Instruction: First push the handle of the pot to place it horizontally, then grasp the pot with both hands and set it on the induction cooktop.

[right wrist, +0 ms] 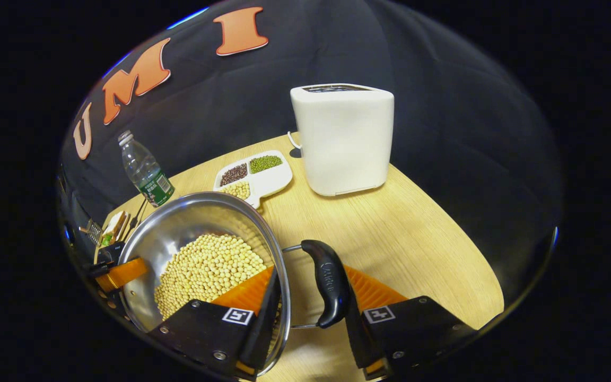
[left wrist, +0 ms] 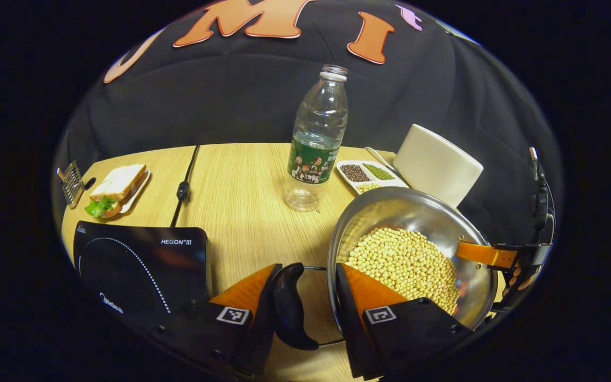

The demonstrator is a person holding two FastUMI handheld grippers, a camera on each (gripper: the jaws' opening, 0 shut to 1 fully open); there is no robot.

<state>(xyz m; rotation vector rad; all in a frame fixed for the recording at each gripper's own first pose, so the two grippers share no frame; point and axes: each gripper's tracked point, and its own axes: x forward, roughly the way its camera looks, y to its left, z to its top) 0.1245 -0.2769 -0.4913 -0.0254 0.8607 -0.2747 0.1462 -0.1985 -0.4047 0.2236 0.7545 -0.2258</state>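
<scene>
Holding stage, both ends of pot (left wrist: pixel 417 212) bracketed for a two-sided carry.

Left gripper (left wrist: pixel 308 268): jaws spread wide, one finger outside the left handle (left wrist: pixel 289 302), the other just inside the rim over the beans (left wrist: pixel 406 265). Handle lying flat, tight against the outer finger. Can't tell whether both fingers actually press.

Right gripper (right wrist: pixel 310 270): same arrangement mirrored, right handle (right wrist: pixel 326 284) against the outer finger, inner finger tucked behind the rim. Again can't tell if clamped or just straddling.

Likely reason for this grip: thin wire loops alone give poor purchase, so taking handle plus rim together should stop the pot rocking. Judging push step done, since both handles sit horizontal.

Pot location: on or just above the table (left wrist: pixel 242 185), right beside the cooktop (left wrist: pixel 141 260), not yet over it. Can't tell lifted or resting.

Materials: polished steel bowl, mirror-like inside, thin rolled rim. Smooth curved black plastic grips on wire. Loose, round, dry beans filling the lower half, so expect shifting under tilt. Keep level. Glossy flat black glass cooktop, slippery for a steel base. Pale wood-grain table.

Clearance: clear plastic bottle (left wrist: pixel 316 143) and divided tray (left wrist: pixel 369 175) near the far rim, white toaster (right wrist: pixel 345 138) behind. Short sideways move, away from all three.
</scene>
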